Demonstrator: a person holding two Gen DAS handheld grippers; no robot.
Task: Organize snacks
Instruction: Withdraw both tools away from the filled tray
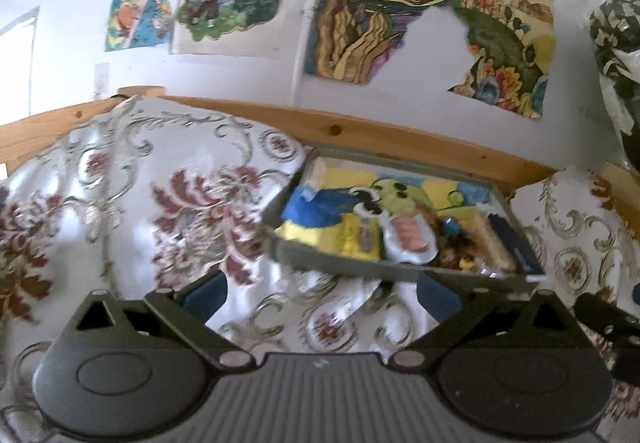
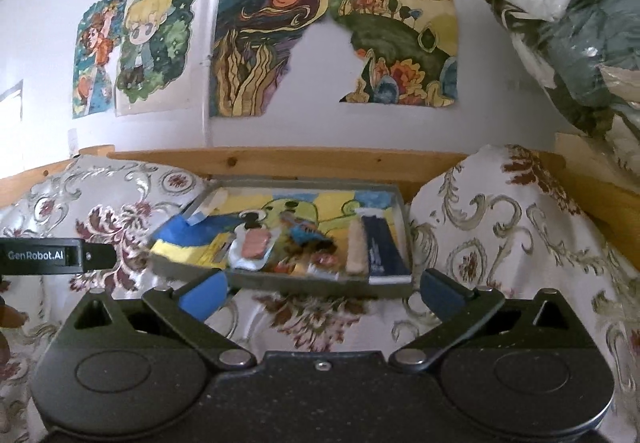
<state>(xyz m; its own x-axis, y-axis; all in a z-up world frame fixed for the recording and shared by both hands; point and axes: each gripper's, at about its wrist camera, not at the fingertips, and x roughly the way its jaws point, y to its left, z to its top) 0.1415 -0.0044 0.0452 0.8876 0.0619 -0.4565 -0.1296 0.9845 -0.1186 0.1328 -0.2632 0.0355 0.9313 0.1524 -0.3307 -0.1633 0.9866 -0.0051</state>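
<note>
Snacks [image 2: 280, 243] lie in a shallow grey tray [image 2: 320, 285] that sits at the middle of the right wrist view, on a bedspread [image 2: 500, 243] of white cloth with red and gold flowers, just in front of a wooden rail [image 2: 320, 159]. Going left to right across the tray: a blue and yellow packet [image 2: 192, 239] at its left end, a pale packet with a pink picture [image 2: 254, 247], a jumble of small dark and orange wrappers [image 2: 308, 243], a long beige bar [image 2: 356, 247], and a dark blue box [image 2: 380, 247] against the right wall. The tray floor bears a yellow and green cartoon picture.

In the left wrist view the tray [image 1: 340, 267] lies right of centre, its near rim just above the right blue pad.

The left gripper [image 1: 320, 295] stands wide open and holds nothing; only bedspread shows between its pads. Part of it shows at the left edge of the right wrist view as a black bar with white lettering. The right gripper [image 2: 322, 289] is likewise spread wide and empty, its pads on either side of the tray's near rim, apart from it.

Coloured drawings [image 2: 272, 35] hang on the white wall in the upper half of both views. A bundle in clear plastic [image 2: 560, 15] fills the upper right of the right wrist view.
</note>
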